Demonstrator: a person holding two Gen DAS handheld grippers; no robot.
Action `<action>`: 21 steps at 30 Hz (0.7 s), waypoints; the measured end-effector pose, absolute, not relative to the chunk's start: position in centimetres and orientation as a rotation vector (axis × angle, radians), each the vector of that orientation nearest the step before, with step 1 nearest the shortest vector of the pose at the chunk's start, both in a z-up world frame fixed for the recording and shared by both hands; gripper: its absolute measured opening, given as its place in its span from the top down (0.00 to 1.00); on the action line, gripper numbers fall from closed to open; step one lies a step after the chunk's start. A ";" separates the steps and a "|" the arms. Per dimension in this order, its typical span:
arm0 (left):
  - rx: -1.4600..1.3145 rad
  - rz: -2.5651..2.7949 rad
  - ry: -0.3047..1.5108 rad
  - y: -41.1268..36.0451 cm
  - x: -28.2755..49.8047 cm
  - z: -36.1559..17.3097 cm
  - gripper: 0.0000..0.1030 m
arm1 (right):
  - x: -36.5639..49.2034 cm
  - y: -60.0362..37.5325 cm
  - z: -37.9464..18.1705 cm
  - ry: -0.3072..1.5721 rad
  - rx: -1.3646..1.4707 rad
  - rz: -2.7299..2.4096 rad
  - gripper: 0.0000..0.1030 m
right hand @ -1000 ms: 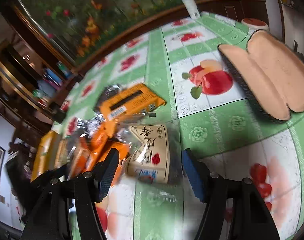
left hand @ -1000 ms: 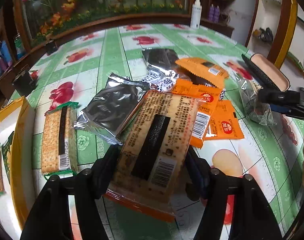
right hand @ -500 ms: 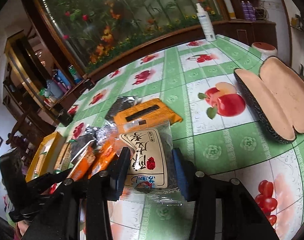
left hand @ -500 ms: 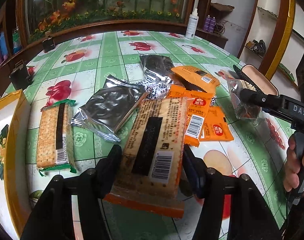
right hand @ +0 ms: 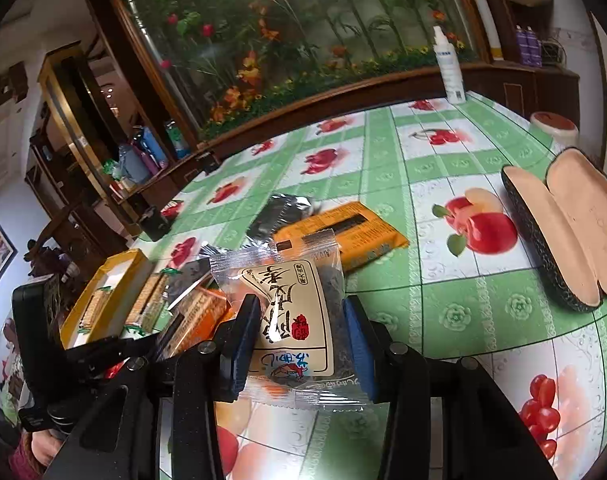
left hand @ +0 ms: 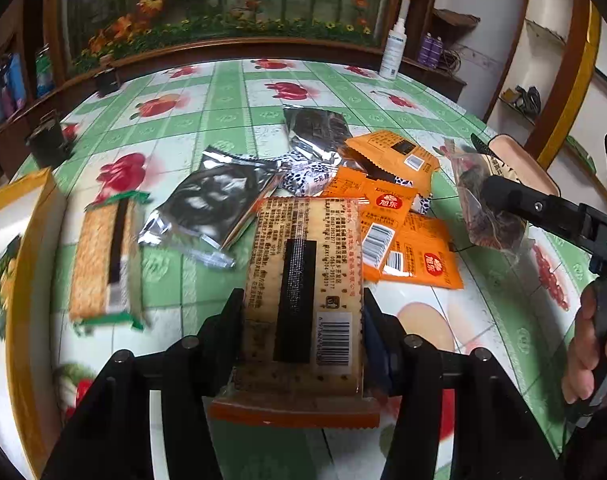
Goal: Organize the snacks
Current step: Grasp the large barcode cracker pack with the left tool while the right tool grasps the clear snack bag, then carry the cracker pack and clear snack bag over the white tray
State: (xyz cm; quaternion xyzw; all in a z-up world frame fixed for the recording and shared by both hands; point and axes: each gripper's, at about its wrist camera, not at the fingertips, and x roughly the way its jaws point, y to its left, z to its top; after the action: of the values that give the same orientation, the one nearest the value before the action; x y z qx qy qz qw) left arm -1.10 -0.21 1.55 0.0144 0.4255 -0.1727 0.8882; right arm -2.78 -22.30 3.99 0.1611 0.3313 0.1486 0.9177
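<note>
- The left gripper hid the near sides of the long clear cracker packet with an orange end seal; its jaws were closing with the packet between them, pads on its long edges
- The right gripper was clamped on the clear cream-labelled dark snack bag, off the green fruit-print tablecloth
- Only the right view showed the yellow-rimmed box fully; left view cropped it

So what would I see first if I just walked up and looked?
Probably the two snacks being picked up: a big cracker pack between the closing left gripper, and a clear snack bag pinched in the right gripper. Behind them, orange packets lie heaped on the fruit-patterned tablecloth.
</note>
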 end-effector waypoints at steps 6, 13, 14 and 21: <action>0.010 -0.337 0.839 1.5 -3.1 3.1 0.49 | -3.4 -21.1 4.6 0.652 0.292 0.351 0.55; -0.001 -0.319 0.827 3.4 -4.9 3.9 0.49 | -3.8 -19.0 4.5 0.660 0.219 0.389 0.55; -0.001 -0.317 0.826 3.6 -5.1 3.9 0.49 | -3.9 -18.8 4.5 0.658 0.216 0.393 0.55; -0.036 -0.302 0.790 5.9 -6.5 5.3 0.49 | -4.1 -17.5 4.3 0.680 0.274 0.425 0.55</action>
State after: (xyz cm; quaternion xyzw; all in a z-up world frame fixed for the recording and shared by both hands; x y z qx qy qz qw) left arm -6.51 5.86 5.34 -0.0172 0.3834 -0.1465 0.9117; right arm -4.09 -17.49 4.27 0.1331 0.3298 0.2062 0.9116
